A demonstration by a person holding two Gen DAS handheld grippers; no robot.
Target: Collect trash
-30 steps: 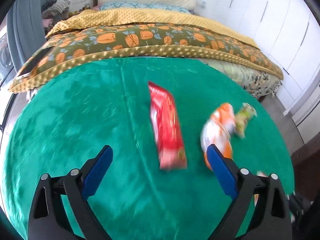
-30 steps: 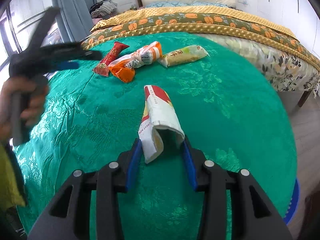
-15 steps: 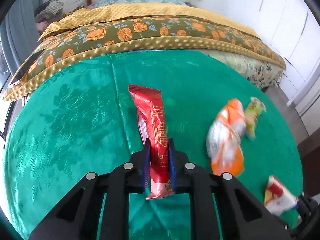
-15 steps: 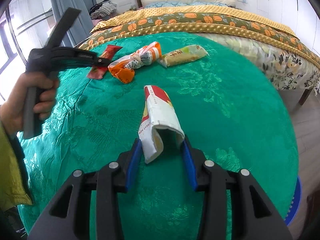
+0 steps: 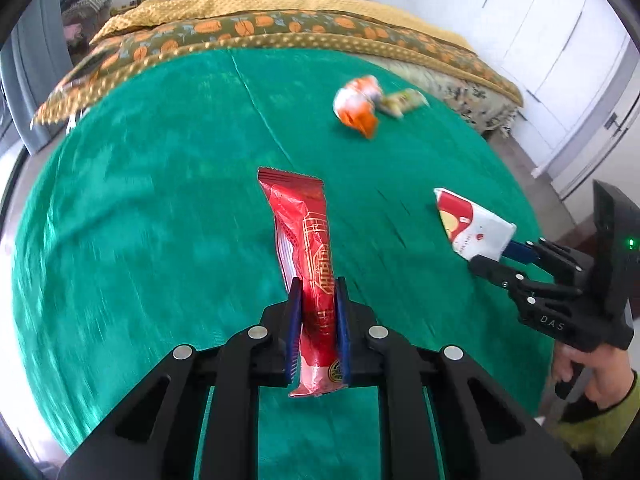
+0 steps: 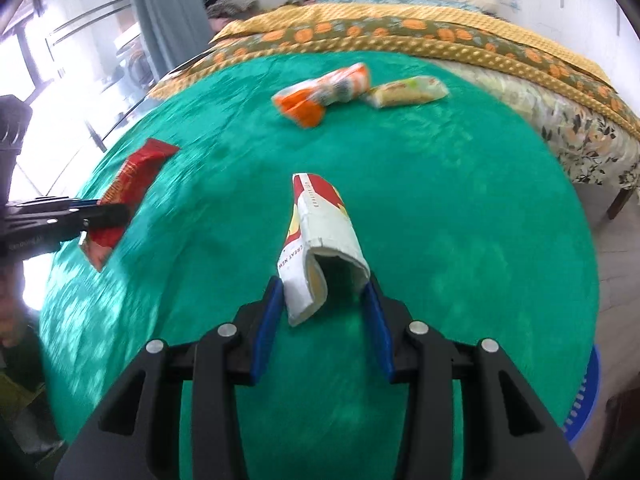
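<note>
Above the green tabletop (image 5: 160, 208), the left tool (image 5: 318, 300) clamps a red wrapper (image 5: 312, 248); the right tool (image 6: 324, 300) grips a white pack (image 6: 320, 240). An orange wrapper (image 6: 320, 92) lies near the bed (image 6: 420, 36).

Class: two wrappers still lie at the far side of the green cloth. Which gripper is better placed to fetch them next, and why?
Neither is free: the left gripper clamps the red wrapper, the right gripper holds the white wrapper. The orange wrapper and the yellowish one lie straighter ahead of the right.
</note>
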